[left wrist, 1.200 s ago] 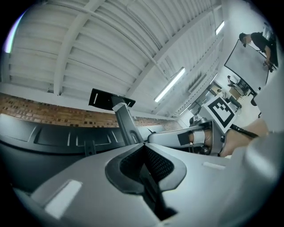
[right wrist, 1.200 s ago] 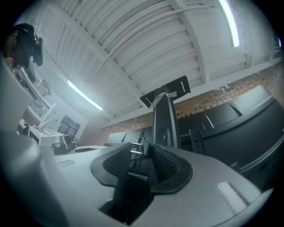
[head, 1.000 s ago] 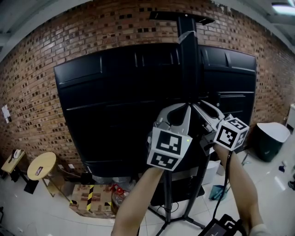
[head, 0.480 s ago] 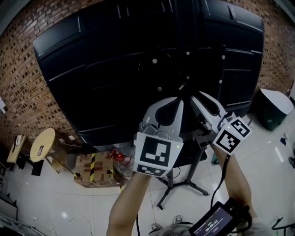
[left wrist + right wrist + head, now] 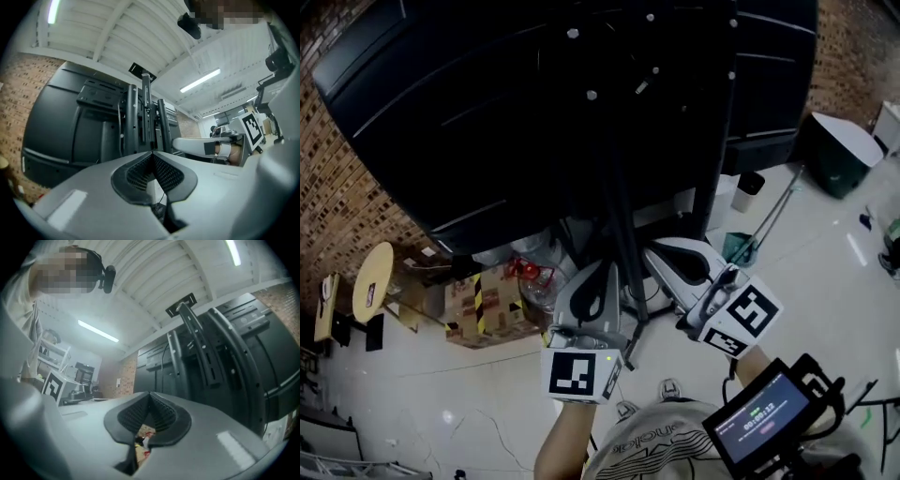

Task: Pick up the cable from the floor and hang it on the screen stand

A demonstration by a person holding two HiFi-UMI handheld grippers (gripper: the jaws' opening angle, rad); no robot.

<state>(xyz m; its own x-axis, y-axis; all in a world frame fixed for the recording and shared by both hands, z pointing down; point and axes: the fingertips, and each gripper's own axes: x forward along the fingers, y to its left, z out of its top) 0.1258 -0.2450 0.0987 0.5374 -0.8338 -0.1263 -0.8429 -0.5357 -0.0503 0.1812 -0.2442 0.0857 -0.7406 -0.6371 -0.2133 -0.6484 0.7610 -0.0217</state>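
The screen is filling the space above and beyond both sets of fingertips, back side toward you. The screen stand is running down from it. Its dark pole is passing just right of the left fingertips and just left of the right ones, so the tips are flanking it.

A cardboard box with yellow-black tape is sitting on the floor, left of and a little beyond the left fingers. A round wooden table is standing further left, well apart from them. The handheld display is sitting behind the right fingers, near your body.

You are holding the left gripper with its fingers fully together. In the left gripper view the ribbed pads are meeting at the tip with nothing clamped between them. A thin dark strand is showing through the gap below the pads, too fine to identify.

You are closing the right gripper fully. In the right gripper view its pads are touching at the tip and gripping nothing. The box is showing through the gap beneath them.

Cable: thin dark loops are lying at the foot of the stand, just beyond and between the two sets of fingertips, touching neither. Whether these are the task's cable I cannot tell.
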